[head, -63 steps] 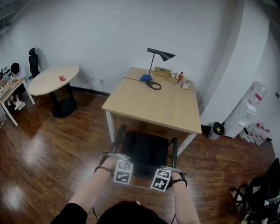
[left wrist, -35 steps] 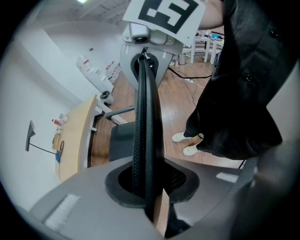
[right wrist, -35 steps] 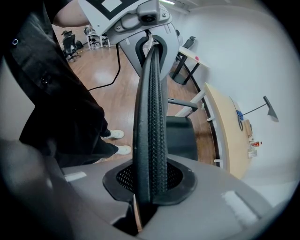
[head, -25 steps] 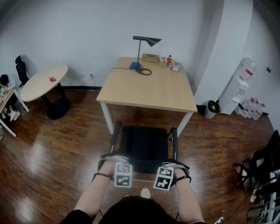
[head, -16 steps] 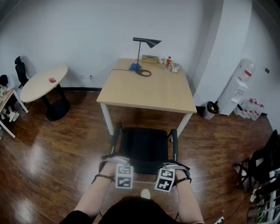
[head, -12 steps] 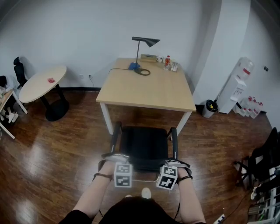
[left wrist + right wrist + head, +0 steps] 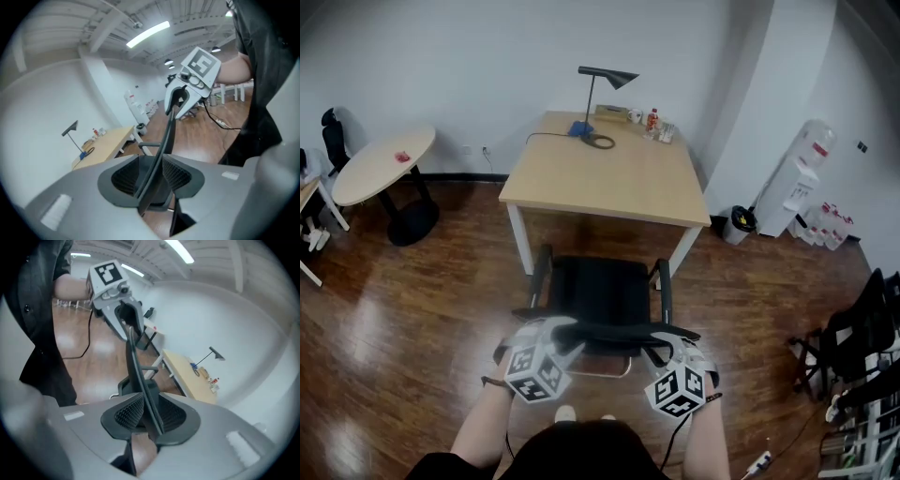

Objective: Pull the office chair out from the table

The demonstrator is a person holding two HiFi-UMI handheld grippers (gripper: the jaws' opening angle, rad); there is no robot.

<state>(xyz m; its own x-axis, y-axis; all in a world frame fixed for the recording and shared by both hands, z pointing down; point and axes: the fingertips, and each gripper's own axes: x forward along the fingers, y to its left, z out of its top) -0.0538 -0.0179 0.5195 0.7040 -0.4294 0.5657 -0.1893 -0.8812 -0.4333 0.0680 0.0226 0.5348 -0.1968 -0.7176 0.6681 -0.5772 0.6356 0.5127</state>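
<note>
Office chair (image 7: pixel 602 292) has rolled out, just clear of the table (image 7: pixel 609 178).

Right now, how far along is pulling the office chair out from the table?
Done, it seems: the office chair sits with its seat out from under the table. In hand: the backrest rail runs between the jaws of the left gripper, just opening, and the right gripper, just closing slightly; neither looks clamped. Left: lifting both clear.
</note>
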